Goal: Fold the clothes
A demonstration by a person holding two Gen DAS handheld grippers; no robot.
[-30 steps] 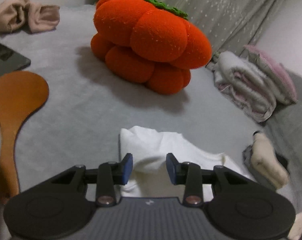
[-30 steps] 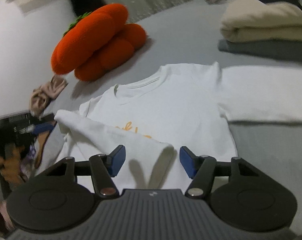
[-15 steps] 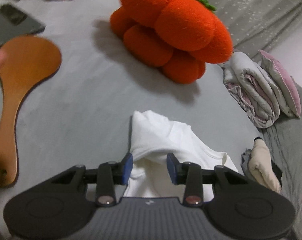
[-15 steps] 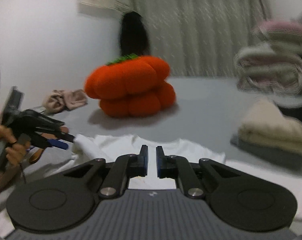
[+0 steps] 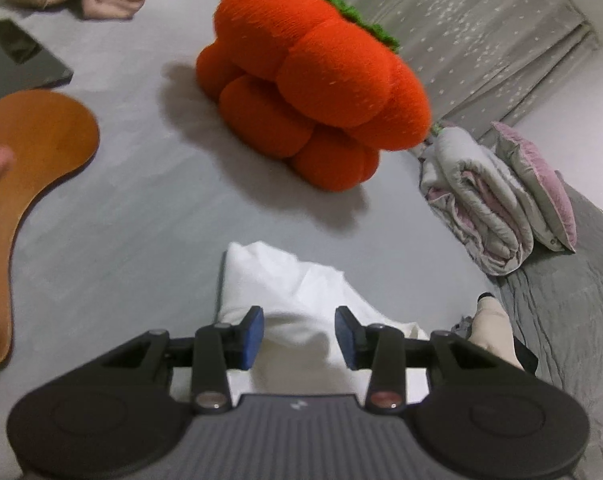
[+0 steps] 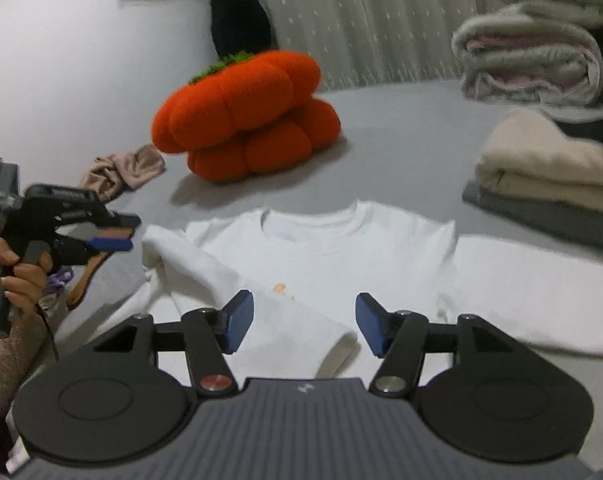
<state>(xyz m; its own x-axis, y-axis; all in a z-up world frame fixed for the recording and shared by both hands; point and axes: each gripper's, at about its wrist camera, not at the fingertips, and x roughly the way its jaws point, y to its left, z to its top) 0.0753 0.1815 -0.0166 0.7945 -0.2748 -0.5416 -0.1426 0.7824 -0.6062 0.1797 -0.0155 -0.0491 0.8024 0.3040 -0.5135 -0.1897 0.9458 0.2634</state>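
A white long-sleeve shirt lies face up on the grey bed, its left sleeve folded across the chest and its right sleeve stretched out to the right. My right gripper is open and empty, just above the shirt's lower chest. My left gripper is open over the shirt's left shoulder fold, not gripping it. The left gripper also shows in the right wrist view, beside the shoulder.
An orange pumpkin cushion sits behind the shirt. A wooden paddle and a dark tablet lie at the left. Folded beige and grey clothes and rolled blankets are at the right. A beige garment lies far left.
My right gripper was shut half a second ago and now stands open, lower over the shirt. My left gripper stayed open by the shoulder fold and shifted slightly.
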